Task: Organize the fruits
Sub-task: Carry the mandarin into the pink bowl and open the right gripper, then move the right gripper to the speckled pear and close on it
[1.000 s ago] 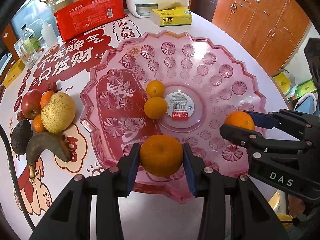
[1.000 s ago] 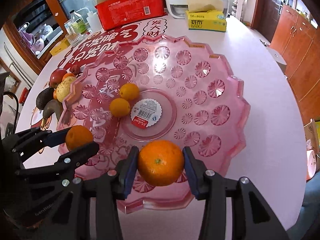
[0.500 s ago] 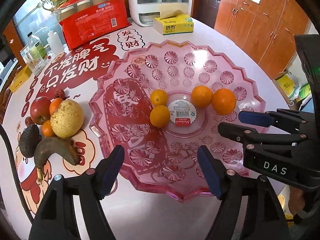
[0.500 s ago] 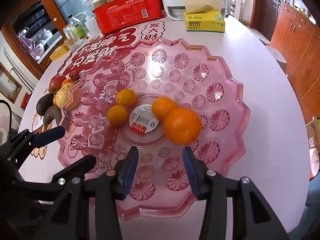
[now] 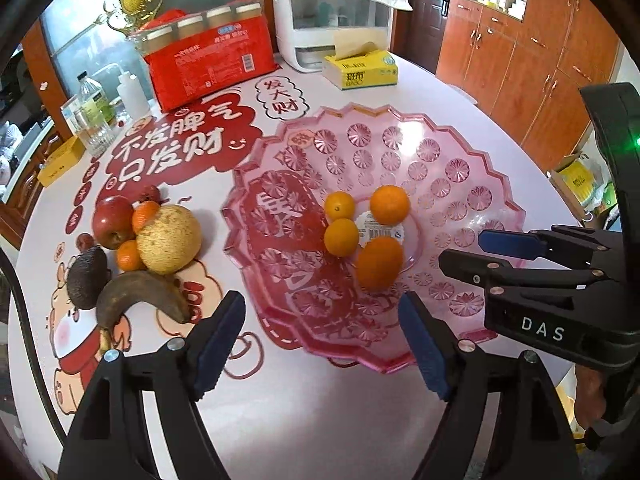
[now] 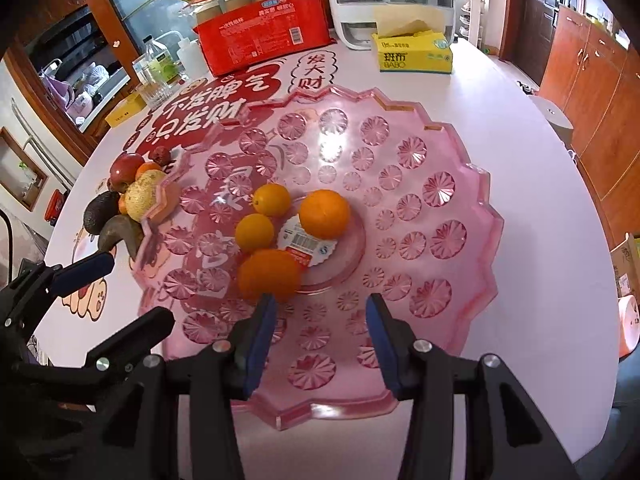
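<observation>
The left gripper (image 5: pixel 322 344) has just been opening; its jaws are wide apart and hold nothing. The right gripper (image 6: pixel 318 338) is apart and empty too. Four round, shiny oranges (image 5: pixel 379 263) sit in the middle of the bumpy pink glass plate (image 5: pixel 460 168). Next looks like the fruit pile at nine o'clock: a rough yellow pear (image 5: pixel 169 239), a smooth red apple (image 5: pixel 112 221), a dark curved banana (image 5: pixel 140 294).

You have a white table (image 5: pixel 320 420) with red cartoon writing. On it sit a pink fruit plate (image 5: pixel 460 152), a red pack of cups (image 5: pixel 208 68), a yellow tissue box (image 5: pixel 360 70) and a white machine (image 5: pixel 332 24). Left of the plate lie a pear (image 5: pixel 168 240), an apple (image 5: pixel 112 222), an avocado (image 5: pixel 86 276) and a brown banana (image 5: pixel 140 296).
</observation>
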The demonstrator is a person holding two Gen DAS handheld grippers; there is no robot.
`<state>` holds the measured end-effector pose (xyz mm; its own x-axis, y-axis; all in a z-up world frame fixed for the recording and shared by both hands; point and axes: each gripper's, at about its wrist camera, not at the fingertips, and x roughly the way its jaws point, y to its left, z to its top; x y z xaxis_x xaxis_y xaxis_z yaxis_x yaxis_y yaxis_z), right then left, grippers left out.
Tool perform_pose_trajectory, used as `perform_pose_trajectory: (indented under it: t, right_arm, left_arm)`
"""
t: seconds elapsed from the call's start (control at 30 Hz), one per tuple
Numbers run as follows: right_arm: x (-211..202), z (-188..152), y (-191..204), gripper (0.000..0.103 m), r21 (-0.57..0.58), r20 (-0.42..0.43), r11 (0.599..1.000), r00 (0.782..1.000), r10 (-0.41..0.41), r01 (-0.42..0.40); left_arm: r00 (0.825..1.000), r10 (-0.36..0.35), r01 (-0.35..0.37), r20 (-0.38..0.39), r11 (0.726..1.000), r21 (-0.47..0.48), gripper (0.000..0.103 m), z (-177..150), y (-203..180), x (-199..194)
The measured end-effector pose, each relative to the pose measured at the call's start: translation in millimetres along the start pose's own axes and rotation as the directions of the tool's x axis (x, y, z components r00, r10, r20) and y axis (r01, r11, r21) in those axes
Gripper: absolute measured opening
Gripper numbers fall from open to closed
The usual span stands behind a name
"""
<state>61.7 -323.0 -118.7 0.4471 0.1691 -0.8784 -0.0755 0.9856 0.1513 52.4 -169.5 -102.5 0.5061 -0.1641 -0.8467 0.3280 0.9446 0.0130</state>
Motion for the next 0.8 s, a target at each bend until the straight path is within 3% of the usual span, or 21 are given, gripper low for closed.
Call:
perform_pose_trajectory:
  t: [0.47, 0.8]
  right_arm:
    - [-27.4, 3.0, 43.0, 0.047, -0.016, 0.073, 1.000, 0.997, 0.012, -0.011]
    - [-49.1, 18.1, 97.8, 0.048, -0.018, 0.151, 1.000, 0.988, 0.020, -0.018]
  left_arm:
    - [0.998, 0.043, -0.042, 0.050, 0.999, -0.025, 0.079, -2.4, 44.2, -42.0]
    - [0.991, 0.085, -0.078, 0.105, 0.995, -0.066, 0.079, 3.5, 121.3, -91.6]
